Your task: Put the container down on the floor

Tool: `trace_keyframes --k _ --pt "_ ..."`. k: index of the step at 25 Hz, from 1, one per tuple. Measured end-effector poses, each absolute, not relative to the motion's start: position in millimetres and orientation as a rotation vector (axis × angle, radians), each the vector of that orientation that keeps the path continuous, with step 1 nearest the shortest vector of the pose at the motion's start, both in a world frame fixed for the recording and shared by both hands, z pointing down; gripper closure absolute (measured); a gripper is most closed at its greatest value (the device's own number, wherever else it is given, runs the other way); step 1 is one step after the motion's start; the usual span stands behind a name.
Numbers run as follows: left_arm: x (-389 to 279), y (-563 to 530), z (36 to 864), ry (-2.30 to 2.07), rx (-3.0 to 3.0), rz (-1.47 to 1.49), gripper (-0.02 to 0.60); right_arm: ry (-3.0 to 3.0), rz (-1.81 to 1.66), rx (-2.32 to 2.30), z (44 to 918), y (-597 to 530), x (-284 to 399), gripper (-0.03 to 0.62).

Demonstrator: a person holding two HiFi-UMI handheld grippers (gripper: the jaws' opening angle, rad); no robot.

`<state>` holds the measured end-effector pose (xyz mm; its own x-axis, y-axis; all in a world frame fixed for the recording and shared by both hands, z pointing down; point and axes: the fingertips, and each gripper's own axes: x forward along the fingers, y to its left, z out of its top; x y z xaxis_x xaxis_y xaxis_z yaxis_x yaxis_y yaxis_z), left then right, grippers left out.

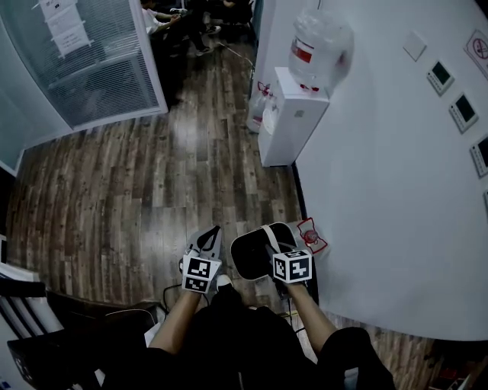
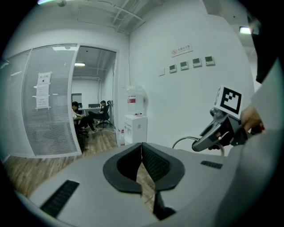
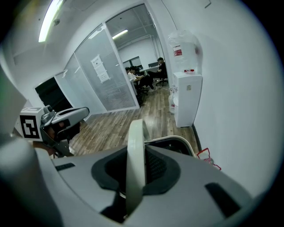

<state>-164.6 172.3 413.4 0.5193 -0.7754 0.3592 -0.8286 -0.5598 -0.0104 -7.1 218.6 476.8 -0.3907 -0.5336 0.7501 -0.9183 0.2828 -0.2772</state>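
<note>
Though nr wall (image 1: 381, 190), container (image 1: 252, 255); floor (image 1: 152, 190) open

An office is shown. A glass partition (image 1: 107, 68) fitted with blinds and hung with paper notices (image 1: 65, 27) is seen beside a wood-plank floor (image 1: 152, 198). A water dispenser (image 1: 293, 114) is set against the white wall (image 1: 381, 190), control panels (image 1: 463, 112) are mounted there, and people (image 2: 77, 116) are seated in the room beyond.

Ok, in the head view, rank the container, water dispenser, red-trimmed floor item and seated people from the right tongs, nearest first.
1. Container, handle in the right tongs.
2. Red-trimmed item, beside the wall.
3. Water dispenser, ahead against the wall.
4. Seated people, far upper left.
</note>
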Motion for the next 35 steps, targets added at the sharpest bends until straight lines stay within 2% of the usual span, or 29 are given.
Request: trace_keyframes --k 14,35 --pt "-193.2 123.9 421.4 -1.351 2.595 0.485 0.566 -2.038 0.964 1.332 471.8 155.0 -35.5 0.528" --pt "-181.7 -12.3 438.4 -1.311 2.601 0.548 0.566 -1.986 1.114 1.404 505.7 34.6 -13.0 0.526"
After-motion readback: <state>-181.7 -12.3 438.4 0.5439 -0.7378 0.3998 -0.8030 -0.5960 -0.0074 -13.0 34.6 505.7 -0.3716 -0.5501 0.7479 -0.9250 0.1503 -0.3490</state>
